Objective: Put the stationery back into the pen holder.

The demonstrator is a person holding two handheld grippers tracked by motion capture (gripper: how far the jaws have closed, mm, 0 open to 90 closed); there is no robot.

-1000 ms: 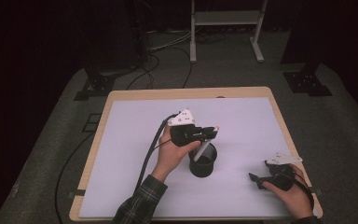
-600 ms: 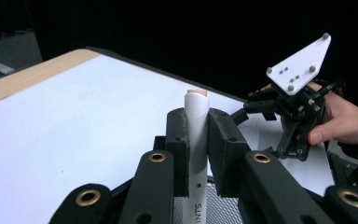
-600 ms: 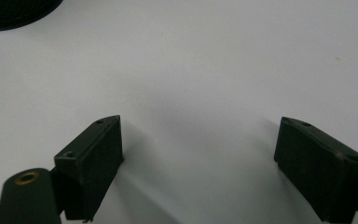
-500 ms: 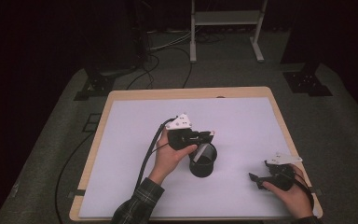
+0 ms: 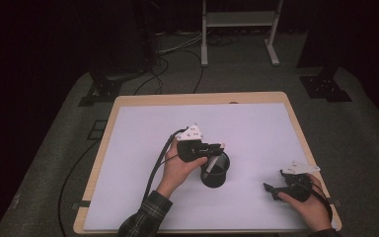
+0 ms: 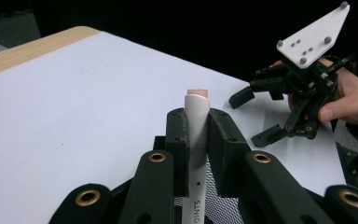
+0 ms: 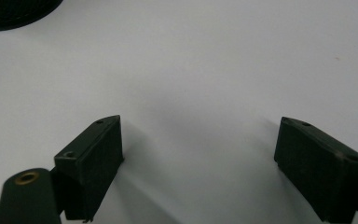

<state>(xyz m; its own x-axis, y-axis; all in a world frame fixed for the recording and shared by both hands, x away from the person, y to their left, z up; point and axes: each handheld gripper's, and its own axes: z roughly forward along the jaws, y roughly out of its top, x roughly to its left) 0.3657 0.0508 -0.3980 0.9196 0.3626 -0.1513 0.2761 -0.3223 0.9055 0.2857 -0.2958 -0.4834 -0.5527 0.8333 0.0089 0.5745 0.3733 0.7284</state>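
Observation:
My left gripper (image 6: pixel 197 128) is shut on a white pen (image 6: pixel 196 109) with a pinkish end, and the pen stands up between its jaws. In the high view the left gripper (image 5: pixel 220 146) hovers over the near-left rim of a black mesh cup (image 5: pixel 215 173) at the table's middle. The cup's mesh (image 6: pixel 221 207) shows just below the jaws. My right gripper (image 5: pixel 275 180) rests open on the white table top (image 5: pixel 138 148) at the front right, with nothing between its jaws (image 7: pixel 198 154). It sits right of the cup (image 7: pixel 14 11).
The wooden table edge (image 5: pixel 197 98) frames the white sheet. A black cable (image 5: pixel 155 165) trails from the left gripper towards the front. Beyond the table are a dark floor, cables and a white stand (image 5: pixel 239 19). The right gripper (image 6: pixel 298 88) shows far off in the left gripper view.
My left gripper has dropped slightly towards the cup and tipped the pen lower over its rim. The right gripper has stayed in place, open.

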